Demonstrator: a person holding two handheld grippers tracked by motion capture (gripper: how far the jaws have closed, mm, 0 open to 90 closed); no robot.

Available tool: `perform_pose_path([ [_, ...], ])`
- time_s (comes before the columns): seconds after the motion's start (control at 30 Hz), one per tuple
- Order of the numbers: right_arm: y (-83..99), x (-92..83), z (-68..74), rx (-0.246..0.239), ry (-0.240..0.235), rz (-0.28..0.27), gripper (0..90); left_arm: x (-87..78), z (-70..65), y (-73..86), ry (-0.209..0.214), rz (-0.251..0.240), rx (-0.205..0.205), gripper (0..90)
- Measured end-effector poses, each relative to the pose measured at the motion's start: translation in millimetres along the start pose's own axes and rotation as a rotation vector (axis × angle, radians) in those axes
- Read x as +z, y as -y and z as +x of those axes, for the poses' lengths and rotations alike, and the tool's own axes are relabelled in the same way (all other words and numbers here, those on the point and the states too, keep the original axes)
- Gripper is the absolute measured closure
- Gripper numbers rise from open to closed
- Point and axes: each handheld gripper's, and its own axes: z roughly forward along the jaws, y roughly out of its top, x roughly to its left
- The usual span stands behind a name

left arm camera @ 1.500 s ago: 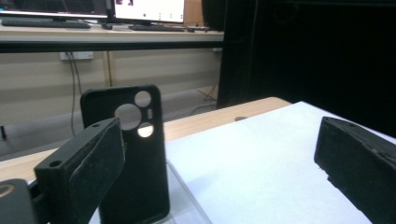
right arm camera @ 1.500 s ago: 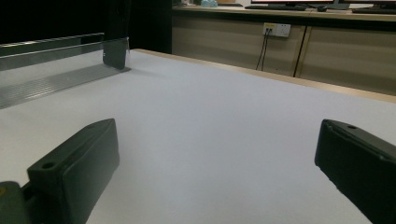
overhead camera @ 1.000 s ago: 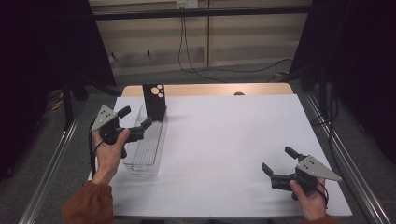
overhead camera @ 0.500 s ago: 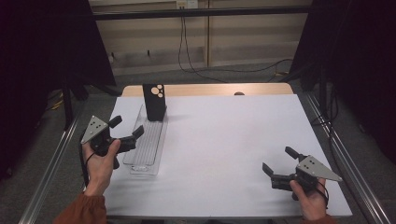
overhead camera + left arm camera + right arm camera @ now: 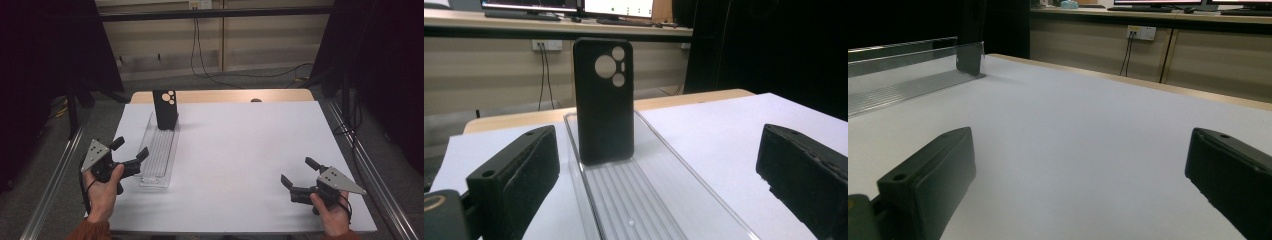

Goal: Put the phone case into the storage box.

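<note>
A black phone case (image 5: 165, 109) (image 5: 604, 100) with round camera cut-outs stands upright at the far end of a clear ribbed tray (image 5: 160, 149) (image 5: 634, 200). My left gripper (image 5: 129, 149) is open at the tray's near left end, its jaws pointing along the tray toward the case, nothing between them. My right gripper (image 5: 298, 172) is open low over the white table near the front right corner, holding nothing. In the right gripper view the tray (image 5: 898, 80) and the case's lower part (image 5: 970, 37) lie far off at the upper left.
The white table top (image 5: 240, 150) ends in a wooden strip (image 5: 225, 95) at the back. Metal rails (image 5: 370, 175) run along both sides of the table. Cables hang against the back wall, with dark curtains at either side.
My left gripper has drawn back toward the person and to the left, from beside the tray's middle to its near end. The right gripper has stayed put.
</note>
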Motion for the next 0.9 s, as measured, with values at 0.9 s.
perform_pose_path([
  [0.9,1.4,-3.1,0.2,0.01,0.004,0.003,0.0,-31.6,-9.7,40.7,-0.038,0.014,-0.017,3.2],
])
